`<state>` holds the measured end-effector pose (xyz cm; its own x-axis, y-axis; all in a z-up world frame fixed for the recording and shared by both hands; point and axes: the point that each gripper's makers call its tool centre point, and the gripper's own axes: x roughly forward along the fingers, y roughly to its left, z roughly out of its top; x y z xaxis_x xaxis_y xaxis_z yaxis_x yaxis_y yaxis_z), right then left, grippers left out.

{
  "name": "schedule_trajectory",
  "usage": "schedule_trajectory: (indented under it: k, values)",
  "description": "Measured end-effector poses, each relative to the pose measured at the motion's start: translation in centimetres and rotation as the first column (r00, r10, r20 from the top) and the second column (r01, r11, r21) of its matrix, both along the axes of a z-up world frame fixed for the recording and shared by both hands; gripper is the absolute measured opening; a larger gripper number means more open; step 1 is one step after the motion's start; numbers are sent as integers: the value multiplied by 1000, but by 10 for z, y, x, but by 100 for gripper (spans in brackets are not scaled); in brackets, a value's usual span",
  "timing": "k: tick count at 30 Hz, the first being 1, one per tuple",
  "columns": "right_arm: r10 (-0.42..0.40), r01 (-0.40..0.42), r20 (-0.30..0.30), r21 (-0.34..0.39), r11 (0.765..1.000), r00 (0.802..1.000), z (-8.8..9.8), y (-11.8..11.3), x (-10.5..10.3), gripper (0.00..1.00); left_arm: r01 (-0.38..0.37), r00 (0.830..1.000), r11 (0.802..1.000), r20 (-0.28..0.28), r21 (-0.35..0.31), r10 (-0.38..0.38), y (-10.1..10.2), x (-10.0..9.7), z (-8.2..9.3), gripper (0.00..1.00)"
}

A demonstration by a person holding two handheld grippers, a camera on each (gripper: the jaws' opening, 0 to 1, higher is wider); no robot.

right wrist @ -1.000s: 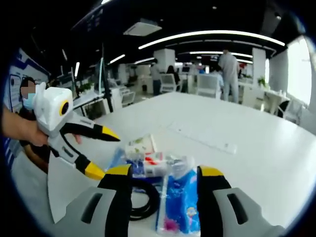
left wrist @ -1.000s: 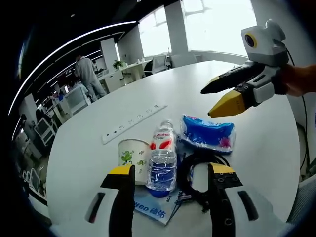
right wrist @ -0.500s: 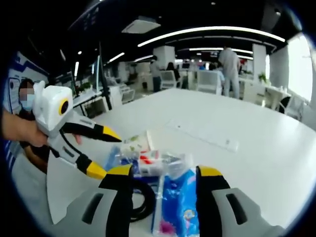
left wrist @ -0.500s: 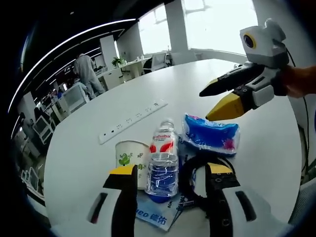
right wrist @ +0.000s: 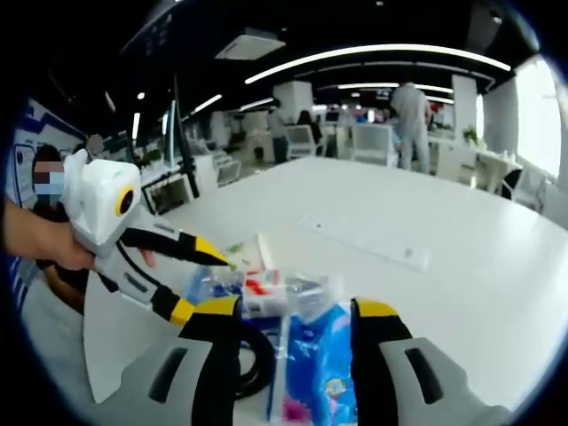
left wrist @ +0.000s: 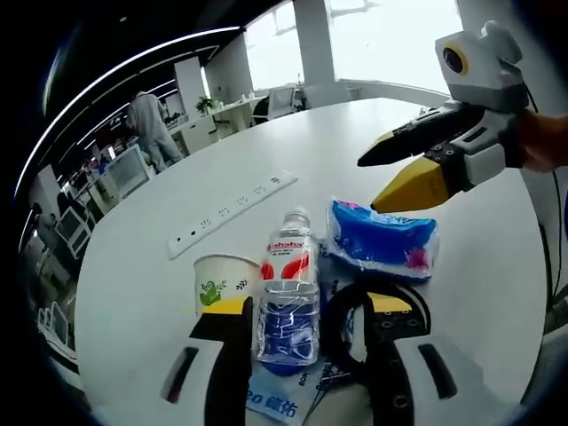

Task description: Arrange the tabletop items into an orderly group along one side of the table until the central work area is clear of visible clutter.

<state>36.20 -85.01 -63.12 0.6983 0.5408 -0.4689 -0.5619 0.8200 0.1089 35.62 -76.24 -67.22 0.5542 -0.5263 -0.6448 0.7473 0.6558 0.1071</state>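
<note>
On the white table point(left wrist: 160, 275), between the spread jaws of the left tongs point(left wrist: 306, 311), a clear water bottle point(left wrist: 288, 288) lies on its side, its long axis running away from the camera, cap end pointing toward the white power strip point(left wrist: 232, 213). A paper cup point(left wrist: 217, 282) lies just left of the bottle, touching it; a blue tissue pack point(left wrist: 383, 240) lies to its right, and a coiled black cable point(left wrist: 351, 319) beside it. The right tongs point(left wrist: 377, 182) hover above the tissue pack, jaws parted, holding nothing. The left tongs are likewise wide apart and hold nothing.
</note>
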Motion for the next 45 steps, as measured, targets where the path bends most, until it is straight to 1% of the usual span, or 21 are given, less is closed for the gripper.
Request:
schedule_trajectory:
  k: [7,12,16,20,23,30,33,34,37,41,45]
  values:
    - [-3,3,-2,12,1000,1000,0,-1,2,46,-2,1000,1000,-3,8,3,-2,5,-3,48]
    - [1,-1,-1,10,1000,1000,-1,-2,4,46,0,1000,1000,-14,16,1,-6,9,-9,47]
    - [-7,7,-4,16,1000,1000,-2,-6,7,46,6,1000,999,-12,41,-5,-9,13,-13,46]
    - [-7,7,-5,18,1000,1000,-3,-8,7,46,-6,1000,999,-22,41,7,-9,17,-15,46]
    - [-11,11,-8,20,1000,1000,-4,-11,7,46,-10,1000,998,-24,55,12,-8,19,-18,45]
    - [-14,14,-17,18,1000,1000,-9,-14,10,46,-27,998,998,-48,52,30,-12,26,-21,44]
    - [-21,22,-23,31,999,1000,-9,-14,12,46,-23,998,998,-52,62,26,-13,28,-23,43]
    - [-25,26,-25,47,999,999,-8,-14,13,46,-24,998,998,-53,62,28,-13,29,-24,43]
    - [-32,34,-24,53,998,999,-7,-15,16,46,-23,998,997,-55,68,27,-13,30,-25,42]
    - [-31,32,-23,53,998,999,-7,-13,18,46,3,999,993,-54,120,3,-10,33,-31,38]
    - [-29,30,-23,54,998,999,-8,-12,20,46,-5,996,992,-85,126,15,-10,37,-35,38]
